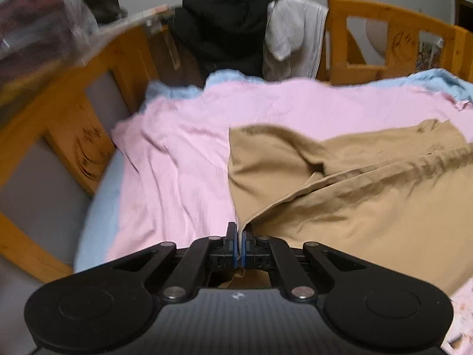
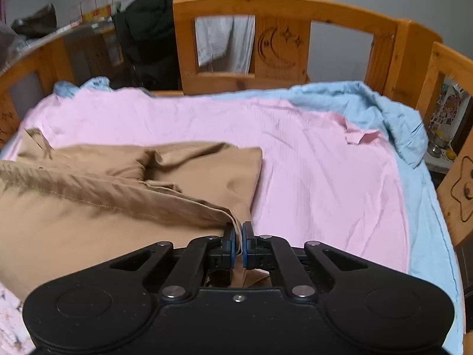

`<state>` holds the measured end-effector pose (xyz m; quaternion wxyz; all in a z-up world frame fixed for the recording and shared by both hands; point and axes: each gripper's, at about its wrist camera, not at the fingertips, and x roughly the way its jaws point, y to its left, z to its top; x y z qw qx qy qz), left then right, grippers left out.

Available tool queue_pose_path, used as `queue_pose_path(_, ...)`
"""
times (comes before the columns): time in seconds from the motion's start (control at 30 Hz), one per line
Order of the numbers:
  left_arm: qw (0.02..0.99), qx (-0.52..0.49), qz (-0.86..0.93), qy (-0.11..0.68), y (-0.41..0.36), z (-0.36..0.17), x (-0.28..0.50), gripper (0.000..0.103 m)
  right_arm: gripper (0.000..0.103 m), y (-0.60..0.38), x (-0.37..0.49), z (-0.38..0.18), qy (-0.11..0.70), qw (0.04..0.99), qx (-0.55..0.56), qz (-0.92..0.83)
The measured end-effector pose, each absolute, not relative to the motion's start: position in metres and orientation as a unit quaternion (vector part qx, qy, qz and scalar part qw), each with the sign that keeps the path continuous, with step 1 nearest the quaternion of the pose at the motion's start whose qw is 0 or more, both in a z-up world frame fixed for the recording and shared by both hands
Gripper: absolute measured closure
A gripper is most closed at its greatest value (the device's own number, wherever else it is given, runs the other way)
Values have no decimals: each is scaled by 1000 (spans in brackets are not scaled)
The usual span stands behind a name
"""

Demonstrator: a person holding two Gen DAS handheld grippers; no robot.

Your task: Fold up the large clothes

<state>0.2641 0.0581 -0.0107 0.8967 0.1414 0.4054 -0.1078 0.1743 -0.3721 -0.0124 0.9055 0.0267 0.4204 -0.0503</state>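
A tan garment [image 1: 354,195] lies spread on a pink sheet [image 1: 183,148], folded over itself with a seam running across it. My left gripper [image 1: 240,233] is shut on the tan garment's left edge, with cloth pinched between the blue pads. In the right wrist view the tan garment [image 2: 103,207] fills the lower left. My right gripper [image 2: 239,233] is shut on its right edge, where a thin fold of cloth runs between the pads. The pink sheet [image 2: 295,162] stretches away to the right of it.
A wooden bed rail [image 2: 280,9] with a carved moon and stars rings the bed. A blue blanket [image 2: 384,112] bunches along the far and right sides. Dark and white clothes [image 1: 236,29] hang behind the rail. A patterned cloth [image 2: 11,310] shows at the lower left.
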Motion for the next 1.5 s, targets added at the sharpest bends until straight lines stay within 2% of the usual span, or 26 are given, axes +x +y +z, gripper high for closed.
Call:
queue_pose_path(0.2,884,123,-89,442,57,-52,282,101,98,-372,194,-43,449,891,22,-53)
queue_pose_path(0.33,876,118,-88,459,56,-49,286,89,93,-374,200,-50,449,892,35,-46)
queue_pose_path(0.37,875,102,-97,463,59,-44,286,77,86,-379,199,-49,445,893,56,-46)
queue_pose_path(0.4,879,77,-108,458,64,-37,285,53,75,-385,195,-47,435,895,84,-47)
queue_pose_path(0.43,884,46,-121,448,70,-29,281,40,66,-391,191,-44,423,899,109,-46)
queue_pose_path(0.47,893,20,-127,432,76,-21,275,22,48,-396,183,-40,404,904,135,-42)
queue_pose_path(0.5,903,2,-122,412,80,-14,267,12,33,-401,174,-35,384,909,155,-40)
queue_pose_path(0.57,918,-25,-105,381,90,-4,254,5,21,-407,158,-27,356,916,179,-46)
queue_pose_path(0.6,923,-34,-100,369,94,-2,247,5,16,-408,149,-24,343,919,188,-48)
queue_pose_path(0.7,939,-33,-80,332,97,-4,226,5,10,-399,128,-14,309,937,154,-44)
queue_pose_path(0.83,947,-60,-73,309,88,-18,213,5,9,-358,120,-14,271,960,54,-48)
queue_pose_path(0.97,943,-70,-81,315,62,-32,217,5,3,-306,127,-25,239,970,-12,-47)
queue_pose_path(1.1,937,-15,-56,345,33,-52,234,4,2,-263,153,-44,250,967,-48,-21)
queue_pose_path(1.27,934,-11,-57,354,33,-85,244,2,1,-231,169,-72,265,956,-115,-46)
queue_pose_path(1.5,933,1,-53,355,31,-97,248,0,1,-230,176,-95,290,949,-111,-56)
